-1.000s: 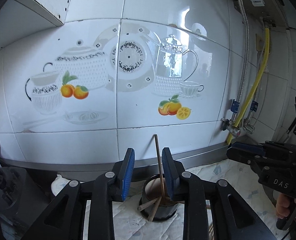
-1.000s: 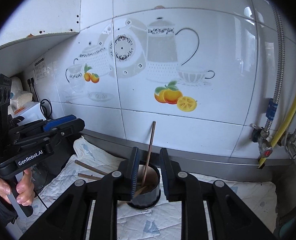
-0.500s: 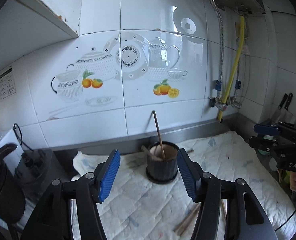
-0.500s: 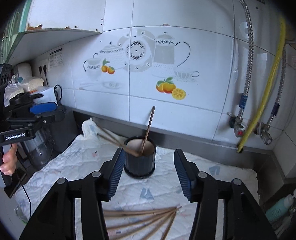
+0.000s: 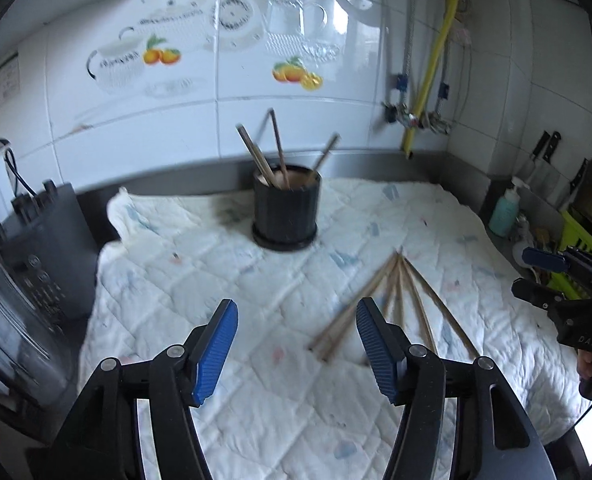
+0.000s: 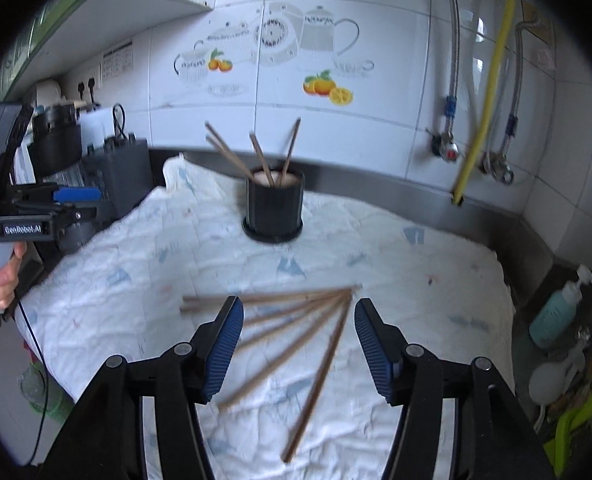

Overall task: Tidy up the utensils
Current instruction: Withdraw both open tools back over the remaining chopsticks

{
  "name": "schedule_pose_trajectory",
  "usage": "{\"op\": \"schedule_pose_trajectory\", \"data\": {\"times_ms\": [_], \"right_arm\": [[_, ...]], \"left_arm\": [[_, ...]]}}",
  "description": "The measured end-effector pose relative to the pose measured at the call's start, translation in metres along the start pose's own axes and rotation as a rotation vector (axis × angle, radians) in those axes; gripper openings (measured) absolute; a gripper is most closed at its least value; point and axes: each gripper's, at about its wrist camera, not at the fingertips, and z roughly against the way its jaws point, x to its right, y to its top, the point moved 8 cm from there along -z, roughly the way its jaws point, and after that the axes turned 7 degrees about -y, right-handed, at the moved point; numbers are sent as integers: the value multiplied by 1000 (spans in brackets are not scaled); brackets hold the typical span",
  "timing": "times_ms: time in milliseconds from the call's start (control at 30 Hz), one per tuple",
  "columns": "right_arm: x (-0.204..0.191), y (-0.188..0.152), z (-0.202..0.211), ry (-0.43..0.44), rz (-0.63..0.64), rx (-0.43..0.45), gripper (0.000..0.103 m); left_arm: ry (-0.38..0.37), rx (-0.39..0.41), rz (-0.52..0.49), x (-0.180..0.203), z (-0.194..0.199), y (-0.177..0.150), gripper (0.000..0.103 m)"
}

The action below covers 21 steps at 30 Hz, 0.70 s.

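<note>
Left wrist view: the left tool (image 5: 296, 344) now hangs back from the black holder (image 5: 286, 216), which a second ago filled the space right at its fingertips. Its jaws have just been opening and stand released, nothing between the blue pads. The right wrist view tells the same of the right tool (image 6: 296, 340): jaws just opened, spread and empty, pulled away from the holder (image 6: 274, 210) and tipped down toward the quilted cloth (image 6: 136, 280) on the tabletop.

What this means, as I read it: both tools have dropped their chopsticks off. Several chopsticks in the holder (image 5: 274, 156) now lean against its rim at the far side of the cloth, where earlier one stood upright and others lay low in it.

The remaining loose chopsticks (image 6: 296, 320) lie fanned on the cloth at the near side, their tips meeting toward the right; in the right wrist view they sit under and between the open right jaws, not touched. In the left wrist view the fan (image 5: 396, 304) lies just right of the left tool.

So the job is partly done, and the next fetch looks to be from this fan.
</note>
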Motion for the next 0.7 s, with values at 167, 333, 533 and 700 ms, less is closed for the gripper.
{"op": "schedule_pose_trajectory", "data": {"times_ms": [167, 333, 533, 700], "right_arm": [[1, -38, 0, -15, -29, -46, 64], [3, -71, -5, -35, -49, -94, 64], [11, -97, -11, -18, -135, -143, 64], [12, -111, -15, -7, -170, -167, 64]], "left_arm": [[-39, -47, 6, 18, -21, -30, 66], [-93, -88, 17, 37, -42, -49, 66], [-157, -130, -15, 71, -65, -71, 66], [-171, -160, -62, 93, -85, -82, 66]]}}
